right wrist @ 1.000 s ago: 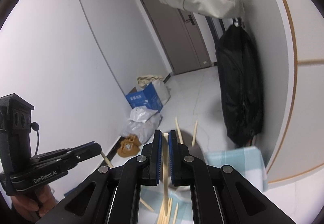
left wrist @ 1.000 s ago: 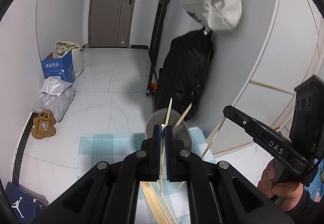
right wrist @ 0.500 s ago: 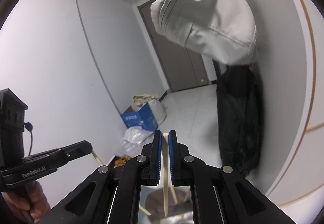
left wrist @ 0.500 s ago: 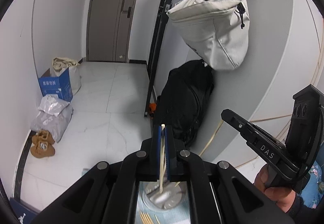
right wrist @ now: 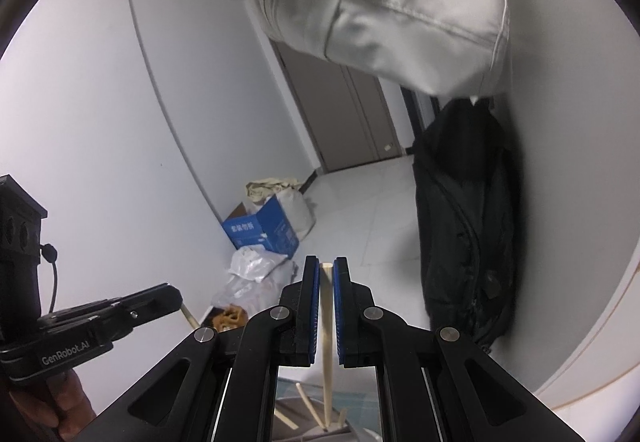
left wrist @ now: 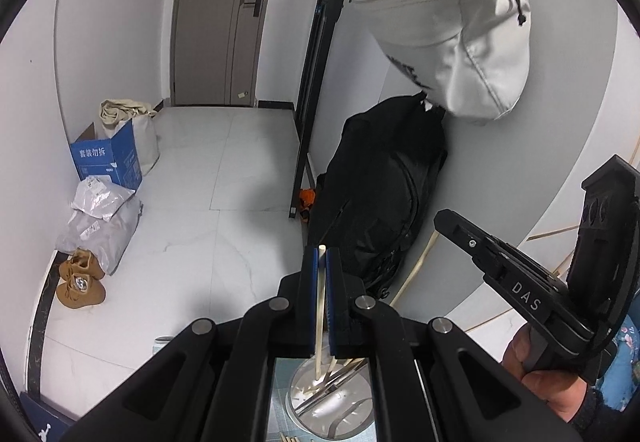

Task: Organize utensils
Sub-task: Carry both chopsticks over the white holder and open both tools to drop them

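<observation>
My left gripper [left wrist: 321,254] is shut on a pale wooden chopstick [left wrist: 319,314] that stands nearly upright. Its lower end dips into a round metal cup [left wrist: 352,416] right below the fingers, where several other chopsticks lean. My right gripper [right wrist: 327,264] is shut on a second chopstick [right wrist: 327,322], which hangs down over the same cup [right wrist: 292,418]. In the left wrist view the right gripper [left wrist: 444,220] comes in from the right, its chopstick [left wrist: 418,270] sticking out below. In the right wrist view the left gripper [right wrist: 170,294] shows at the left.
A blue-checked cloth [left wrist: 280,418] lies under the cup. A grey bag [left wrist: 452,30] hangs on the wall above a black backpack [left wrist: 380,198]. Beside the backpack stands a black pole [left wrist: 316,82]. On the floor at left are a blue box [left wrist: 106,158], plastic bags [left wrist: 100,218] and brown shoes [left wrist: 80,282].
Both grippers have moved forward and a little up with their chopsticks. The metal cup has slid from in front of the fingertips to beneath them.
</observation>
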Demonstrator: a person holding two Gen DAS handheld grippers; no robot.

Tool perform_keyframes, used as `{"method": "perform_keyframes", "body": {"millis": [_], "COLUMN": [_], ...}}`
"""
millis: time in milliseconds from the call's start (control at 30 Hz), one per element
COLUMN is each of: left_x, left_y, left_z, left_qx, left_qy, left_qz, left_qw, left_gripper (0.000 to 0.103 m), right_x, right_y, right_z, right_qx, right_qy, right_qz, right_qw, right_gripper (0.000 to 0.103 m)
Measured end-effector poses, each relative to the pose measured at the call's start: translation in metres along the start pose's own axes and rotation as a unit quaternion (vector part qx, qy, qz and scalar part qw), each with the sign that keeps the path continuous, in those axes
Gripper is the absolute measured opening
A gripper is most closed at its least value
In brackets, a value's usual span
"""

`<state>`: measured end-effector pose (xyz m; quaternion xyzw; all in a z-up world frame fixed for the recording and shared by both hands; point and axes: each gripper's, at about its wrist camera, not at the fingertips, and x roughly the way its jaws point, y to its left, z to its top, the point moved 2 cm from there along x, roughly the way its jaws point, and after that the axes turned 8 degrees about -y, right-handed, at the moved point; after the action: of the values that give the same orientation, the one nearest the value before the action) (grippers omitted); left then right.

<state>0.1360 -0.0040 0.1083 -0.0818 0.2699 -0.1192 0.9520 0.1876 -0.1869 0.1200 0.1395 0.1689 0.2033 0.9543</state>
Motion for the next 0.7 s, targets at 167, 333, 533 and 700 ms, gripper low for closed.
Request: {"method": "perform_keyframes", "body": {"millis": [167, 333, 533, 700], "left_x": [0.008, 0.014, 0.018, 0.018], "left_y": [0.001, -0.002, 0.000, 0.001], "left_z": [-0.006, -0.016, -0.021, -0.020], "left_qx": [0.000, 0.011, 0.002, -0.017], "left_qy": [0.006, 0.011, 0.034, 0.049], "left_qz": [-0.001, -0.010, -0.039, -0.048], "left_qw": [1.0000, 0.9998, 0.9987, 0.9975], "left_gripper": [0.000, 0.000, 0.000, 0.000], "right_x": [0.008, 0.013, 0.017, 0.012], "right_y": [0.001, 0.006, 0.005, 0.008], "right_z": [-0.011, -0.025, -0.035, -0.041], "right_qx": [-0.012, -0.025, -0.025, -0.018], "right_qy": [0.010, 0.029, 0.051, 0.065], "right_qz": [0.005, 0.015, 0.023, 0.037], "right_qw": [1.000, 0.999, 0.998, 0.997], "right_gripper": [0.006, 0.006, 0.007, 0.010]}}
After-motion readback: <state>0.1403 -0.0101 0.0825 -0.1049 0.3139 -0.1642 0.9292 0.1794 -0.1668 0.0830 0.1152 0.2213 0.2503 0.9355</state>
